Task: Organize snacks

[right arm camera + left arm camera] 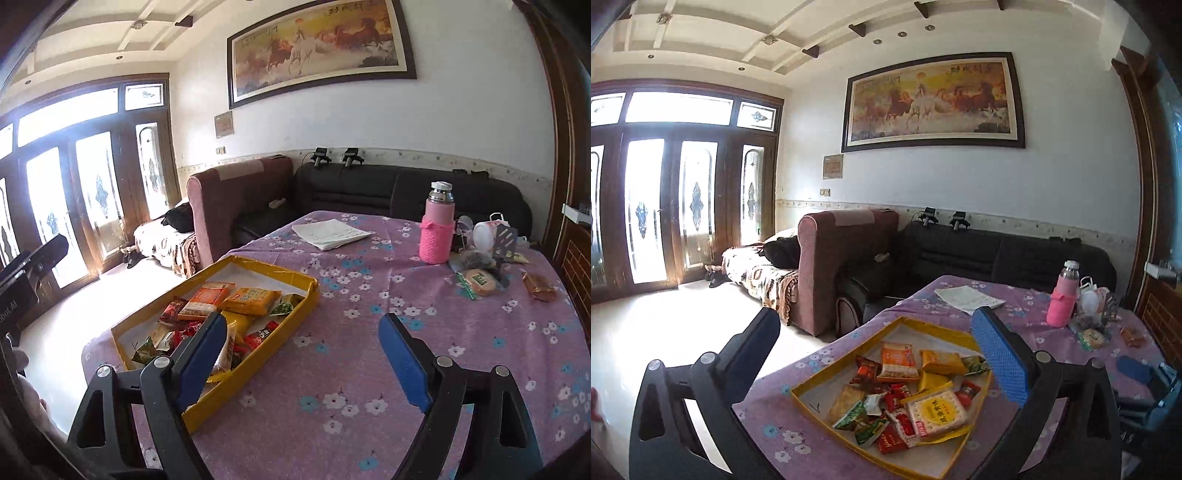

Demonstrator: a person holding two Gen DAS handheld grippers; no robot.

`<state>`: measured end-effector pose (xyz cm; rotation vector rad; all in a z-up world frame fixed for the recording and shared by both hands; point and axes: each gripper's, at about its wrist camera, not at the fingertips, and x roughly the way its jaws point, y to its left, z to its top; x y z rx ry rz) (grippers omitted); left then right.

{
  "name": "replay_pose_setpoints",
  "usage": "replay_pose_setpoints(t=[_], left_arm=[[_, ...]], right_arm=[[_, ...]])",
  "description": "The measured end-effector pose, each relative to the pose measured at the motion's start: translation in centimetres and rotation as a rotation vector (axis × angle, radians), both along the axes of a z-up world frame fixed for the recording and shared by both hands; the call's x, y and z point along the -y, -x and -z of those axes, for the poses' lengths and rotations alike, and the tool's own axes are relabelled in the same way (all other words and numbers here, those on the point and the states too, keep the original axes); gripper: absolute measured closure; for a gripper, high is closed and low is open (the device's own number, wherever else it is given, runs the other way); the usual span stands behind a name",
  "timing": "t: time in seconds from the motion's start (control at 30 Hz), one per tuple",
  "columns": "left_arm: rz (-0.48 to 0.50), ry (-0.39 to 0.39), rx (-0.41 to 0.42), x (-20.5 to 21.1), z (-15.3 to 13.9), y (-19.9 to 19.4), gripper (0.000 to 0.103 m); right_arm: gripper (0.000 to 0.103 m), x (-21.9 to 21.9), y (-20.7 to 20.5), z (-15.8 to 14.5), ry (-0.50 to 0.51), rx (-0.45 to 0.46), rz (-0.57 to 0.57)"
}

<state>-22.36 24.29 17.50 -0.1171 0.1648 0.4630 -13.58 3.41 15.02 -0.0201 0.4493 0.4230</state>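
**While both grippers hang empty above the table, the sorted snacks lie gathered in one box**

With its fingers spread wide and nothing between them, the left gripper [879, 354] is raised over the yellow box [827, 373], which sits at the near left corner of the table [369, 350]. Its blue pads [1001, 358] frame the box without touching it. The right gripper [303, 362] is likewise open and empty, held over bare floral cloth just right of the box.

Inside the box lies a loose pile of snack packets [901, 398]: orange and yellow cracker packs toward the far side, and small red and green sachets and a round-printed biscuit pack nearer the camera. Its low walls keep the packets together, which is presumably why it serves as the collecting place.

At the far right of the table, a wrapped round biscuit [478, 282] and a brown packet [539, 288] lie beside a pink bottle [436, 230] and other clutter, well apart from the box. These appear not yet gathered, so the job is probably largely, not wholly, done. A sheaf of papers [330, 232] rests at the far edge.
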Motion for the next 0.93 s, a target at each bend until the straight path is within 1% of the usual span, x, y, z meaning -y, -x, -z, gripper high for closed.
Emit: replay_pose_setpoints(t=[0.03,0.07,0.13,0.17,0.23,0.3,0.37,0.47,0.57,0.8,0.93], left_arm=[[-0.002,0.021,0.000,0.2,0.0,0.0,0.000],[-0.003,0.047,-0.020,0.3,0.2,-0.3,0.000],[0.001,0.063,-0.078,0.8,1.3,-1.2,0.000],[0.013,0.055,-0.121,1.0,1.8,-1.8,0.000],[0.013,0.038,-0.179,1.4,2.9,-2.5,0.000],[0.013,0.038,-0.193,1.6,3.5,-2.3,0.000],[0.025,0.060,-0.193,1.6,3.9,-1.9,0.000],[0.054,0.109,-0.219,0.8,4.4,-2.3,0.000],[0.048,0.141,-0.253,0.2,4.9,-2.6,0.000],[0.028,0.141,-0.305,-0.5,6.1,-3.0,0.000],[0.045,0.144,-0.330,-0.5,6.4,-3.3,0.000]], right_arm=[[0.016,0.3,0.5,0.3,-0.018,0.004,0.010],[0.014,0.6,1.1,0.8,-0.046,0.003,0.021],[0.012,0.8,1.7,2.0,-0.080,-0.020,0.027],[0.012,0.4,1.8,2.7,-0.072,-0.040,0.016],[0.012,-0.7,2.0,3.7,-0.025,-0.062,-0.009],[0.012,-1.8,2.5,4.2,0.012,-0.047,-0.026],[0.012,-2.7,3.1,4.4,0.032,-0.044,-0.051],[0.012,-3.5,3.5,5.0,0.043,-0.058,-0.076],[0.012,-4.2,3.6,5.6,0.055,-0.082,-0.092],[0.012,-5.8,3.9,6.1,0.101,-0.088,-0.120],[0.012,-6.1,3.6,6.4,0.094,-0.111,-0.124]])
